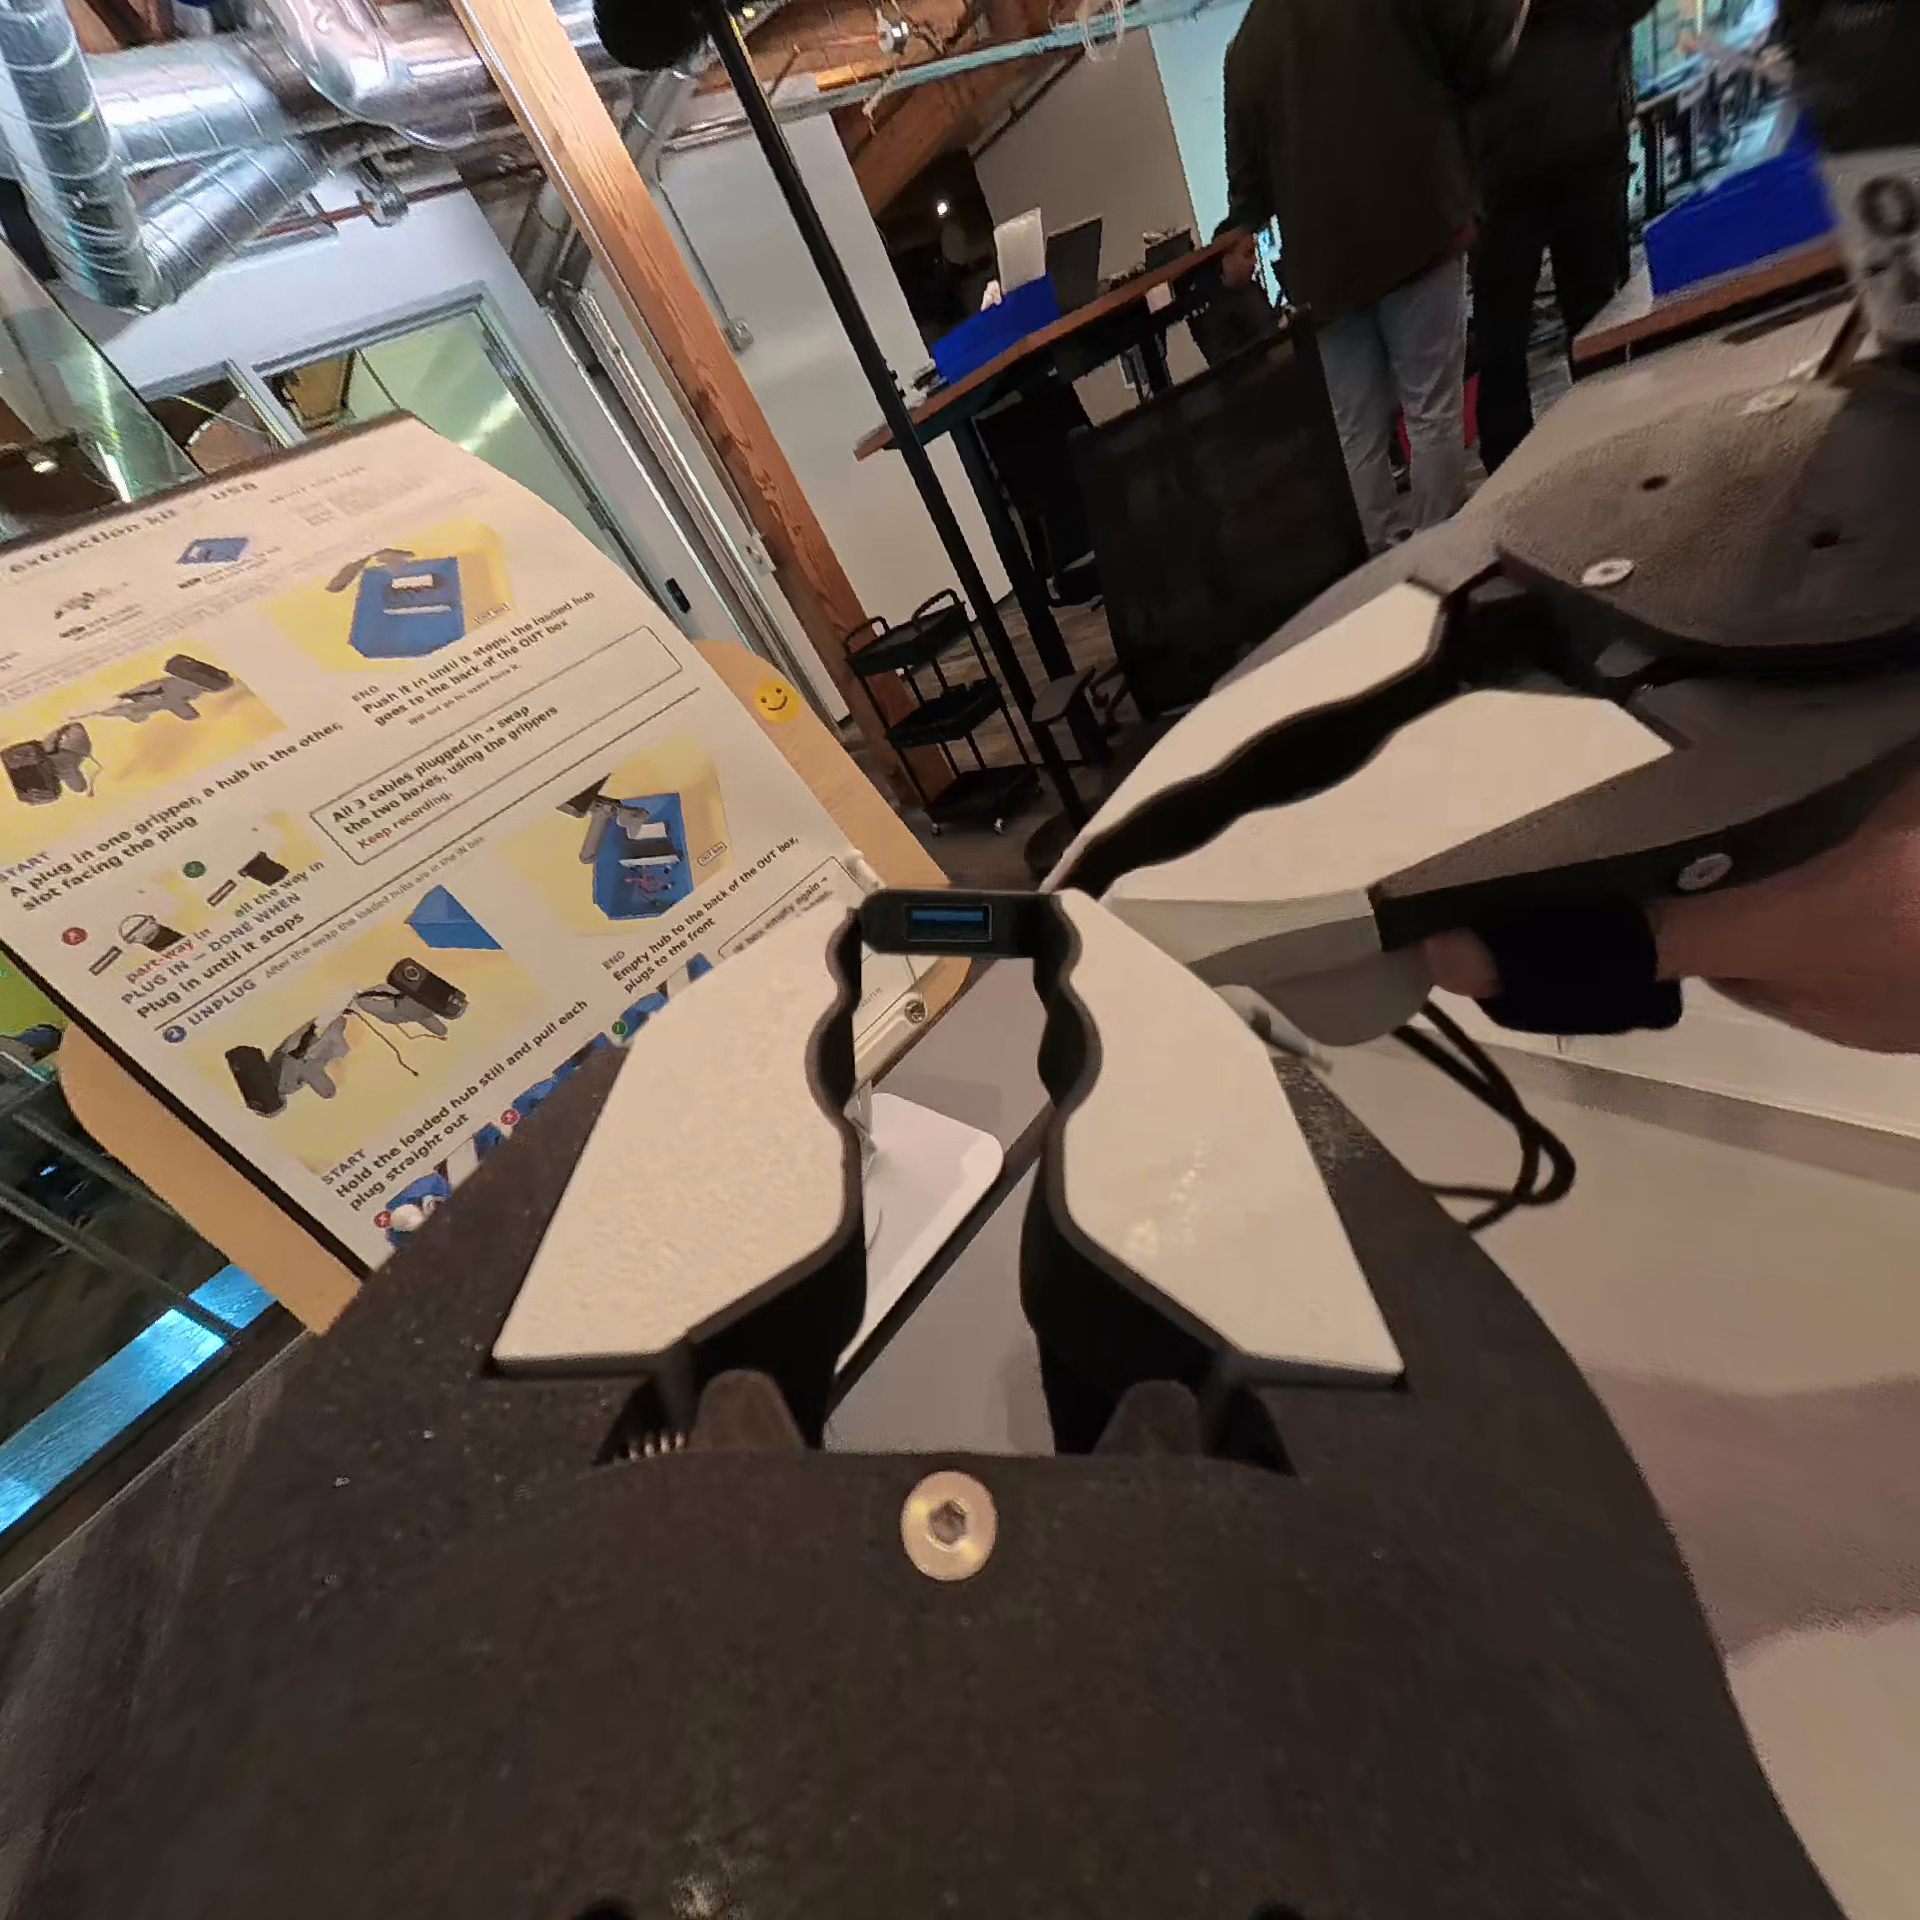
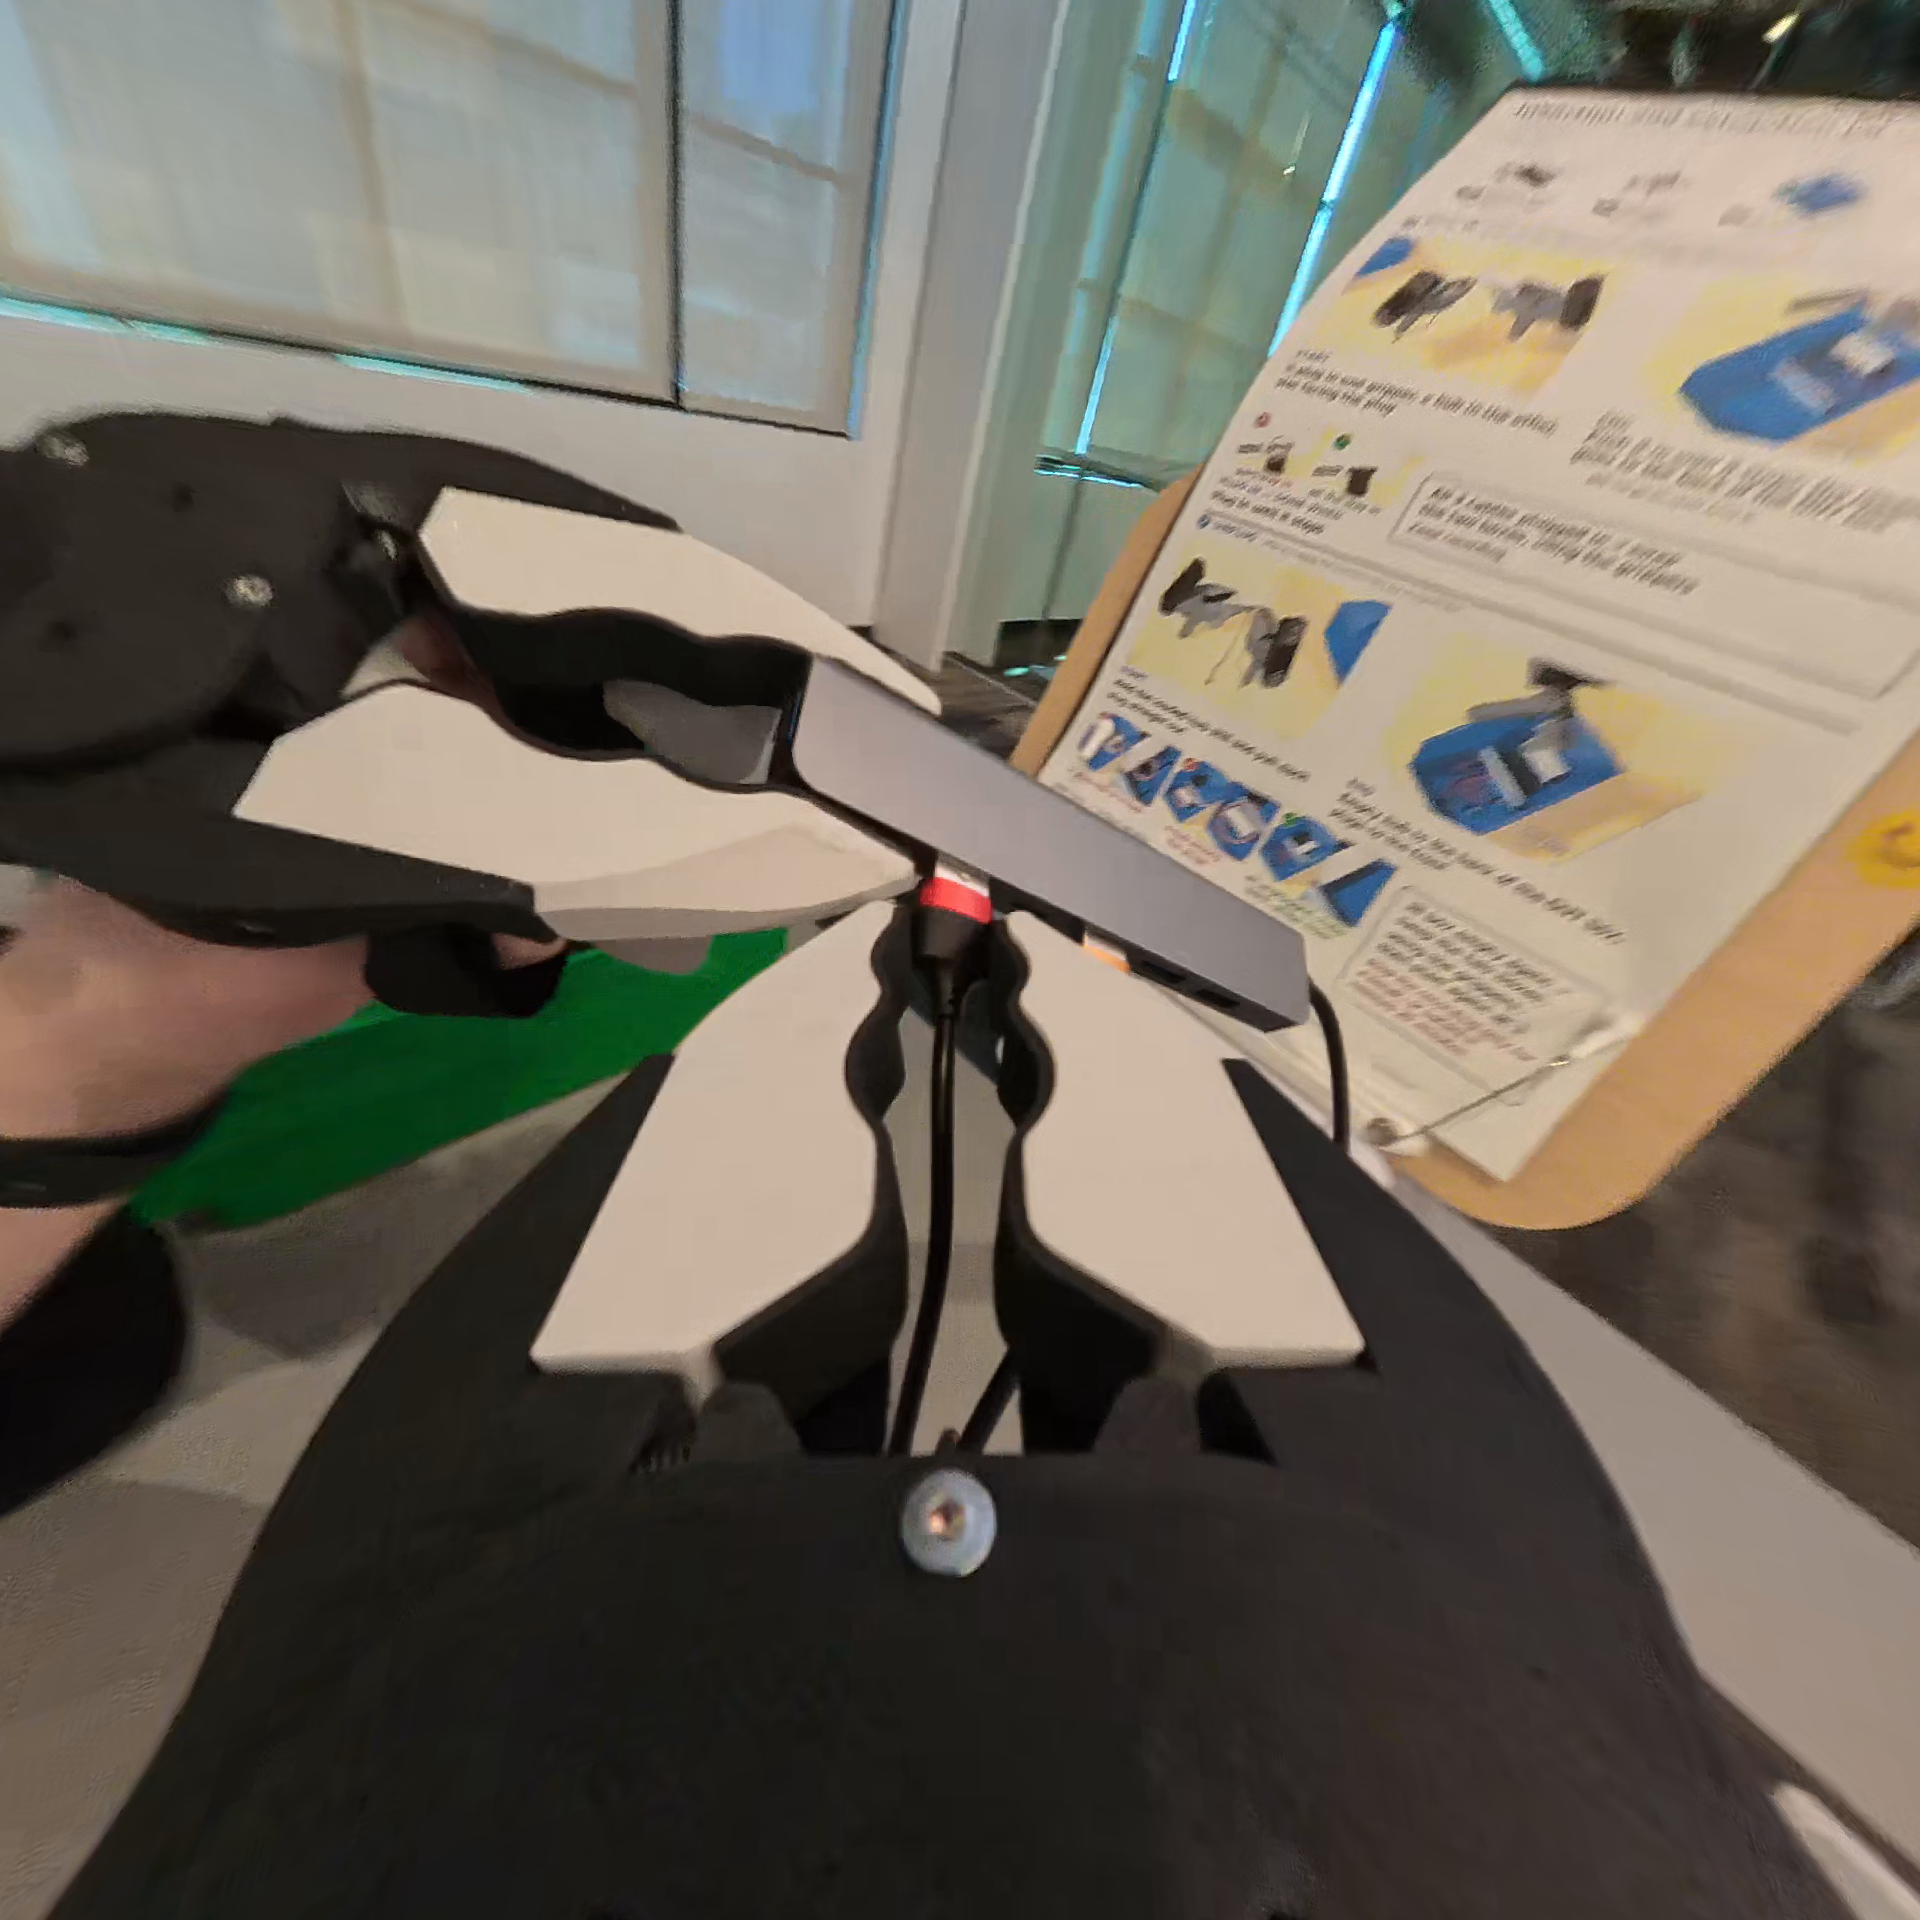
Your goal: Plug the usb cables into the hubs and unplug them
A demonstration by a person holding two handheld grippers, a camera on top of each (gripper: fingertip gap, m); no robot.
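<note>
My left gripper [image 1: 951,940] is shut on a dark grey USB hub [image 1: 948,923], seen end-on with a blue port facing the camera. In the right wrist view the left gripper [image 2: 831,748] holds the hub [image 2: 1039,831] by one end, and the slab slopes down to the right. My right gripper [image 2: 951,940] is shut on a USB plug with a red collar [image 2: 954,899]; its black cable [image 2: 935,1195] runs back between the fingers. The red collar sits against the hub's long side; no metal of the plug shows. The right gripper [image 1: 1060,883] comes in from the right.
An instruction board [image 1: 364,779] on a wooden stand leans behind the hub and also shows in the right wrist view [image 2: 1558,623]. The hub's own cable [image 2: 1335,1060] hangs from its far end. A grey table [image 1: 1714,1299] lies below, with a green patch [image 2: 416,1091]. People [image 1: 1382,260] stand at desks behind. Only a small space, under 4 cm, lies between the two pairs of fingers.
</note>
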